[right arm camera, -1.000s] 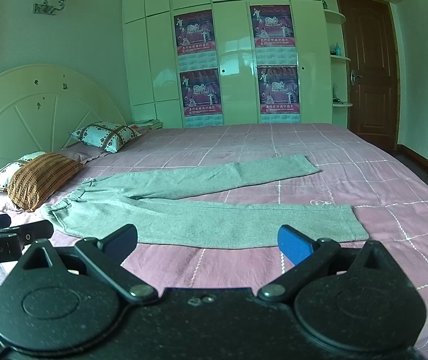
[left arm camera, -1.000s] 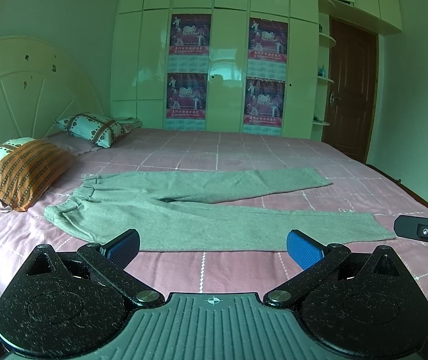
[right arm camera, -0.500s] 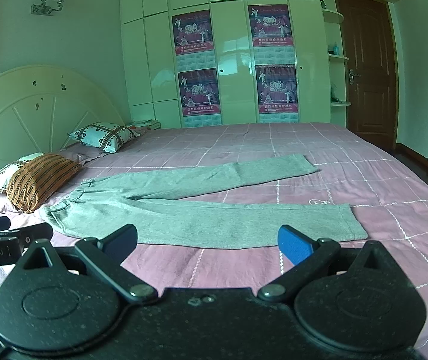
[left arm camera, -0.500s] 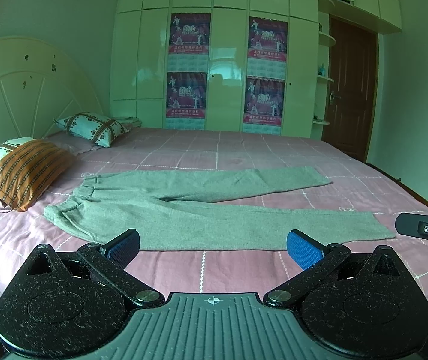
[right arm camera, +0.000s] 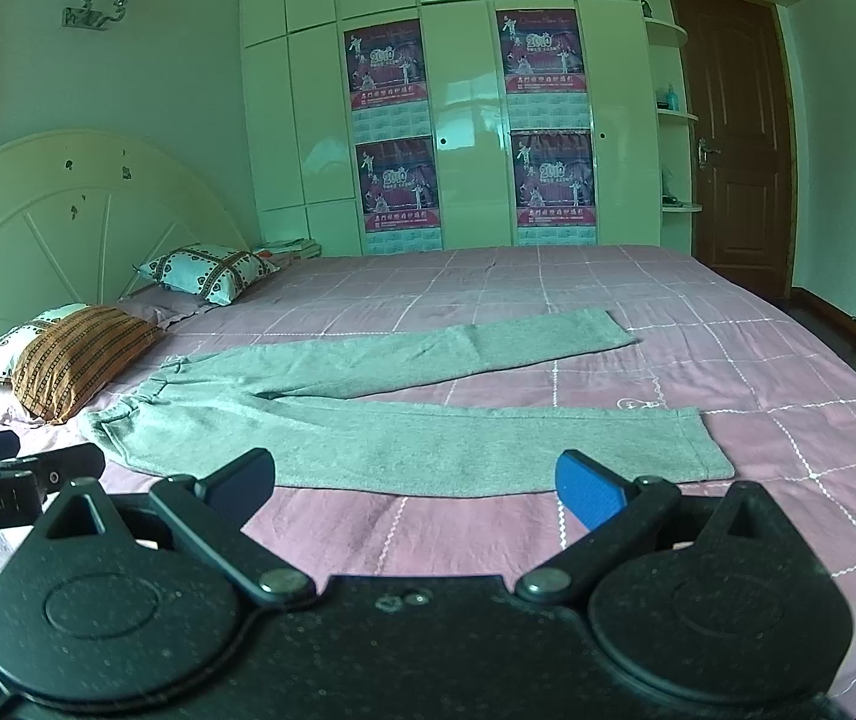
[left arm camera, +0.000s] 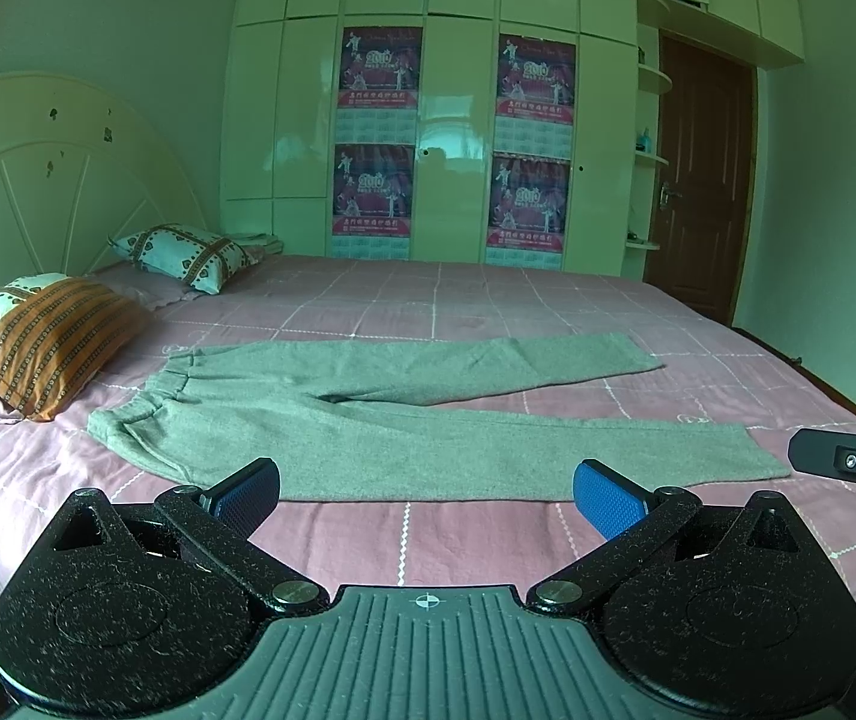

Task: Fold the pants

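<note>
Left wrist view
Pants: grey pants (left arm camera: 404, 438) lie flat and unfolded on the pink bed (left arm camera: 548, 300), waistband toward the pillows (left arm camera: 62, 342), long axis running left to right across the view.
Legs: spread in a narrow V; the near leg ends at a hem close to the right gripper (left arm camera: 848, 462), the far leg angles away toward the door (left arm camera: 704, 180).
Left gripper: left gripper (left arm camera: 425, 495) has fingers spread wide, holding nothing, hovering just short of the pants' near edge, about midway along the near leg.
Nearer hand: by my reading, the left is better placed for the waistband, the right for the hem.

Right wrist view
Pants: same lie, straight ahead of the fingers, near edge just beyond them.
Right gripper: right gripper (right arm camera: 416, 483) spread apart, empty, not touching the cloth.
Left gripper here: seen at the left edge, beside the waistband corner.
Room: bare sheet lies beyond the far leg, and between the near edge and the bed's front, so there is room to bring one leg over the other.
Stage: folding not yet begun, I judge.
</note>
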Motion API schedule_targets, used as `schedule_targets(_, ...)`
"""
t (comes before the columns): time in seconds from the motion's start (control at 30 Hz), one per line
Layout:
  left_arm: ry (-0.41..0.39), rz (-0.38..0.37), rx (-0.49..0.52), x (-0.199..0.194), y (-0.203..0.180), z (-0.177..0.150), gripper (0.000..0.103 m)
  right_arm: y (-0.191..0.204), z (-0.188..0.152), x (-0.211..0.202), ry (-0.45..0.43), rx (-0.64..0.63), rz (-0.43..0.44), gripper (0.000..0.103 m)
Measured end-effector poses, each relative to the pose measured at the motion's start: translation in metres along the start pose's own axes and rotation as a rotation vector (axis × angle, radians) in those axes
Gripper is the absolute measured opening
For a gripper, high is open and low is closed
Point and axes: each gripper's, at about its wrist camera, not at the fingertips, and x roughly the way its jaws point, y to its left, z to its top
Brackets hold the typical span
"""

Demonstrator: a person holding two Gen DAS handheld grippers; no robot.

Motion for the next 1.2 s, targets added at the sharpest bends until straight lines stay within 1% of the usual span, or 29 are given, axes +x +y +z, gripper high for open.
schedule_targets(0.83,-0.007,0.008,0.008,0.003,-0.001,0.0,0.103,0.001,0.001,0.0,-0.002,0.0,0.002,0.095)
schedule_targets(0.93,-0.002,0.04,0.026,0.014,0.006,0.003,0.103,-0.007,0.009,0.005,-0.039,-0.011,0.006,0.095)
schedule_targets(0.97,-0.004,0.062,0.04,0.02,0.01,0.005,0.103,-0.012,0.012,0.011,-0.056,-0.017,0.003,0.096)
schedule_targets(1.03,0.003,0.087,0.06,0.03,0.016,0.007,0.103,-0.02,0.017,0.024,-0.053,0.003,0.004,0.096)
schedule_targets(1.2,0.048,0.092,0.025,0.06,0.038,0.014,0.103,-0.031,0.024,0.057,-0.041,0.03,0.016,0.095)
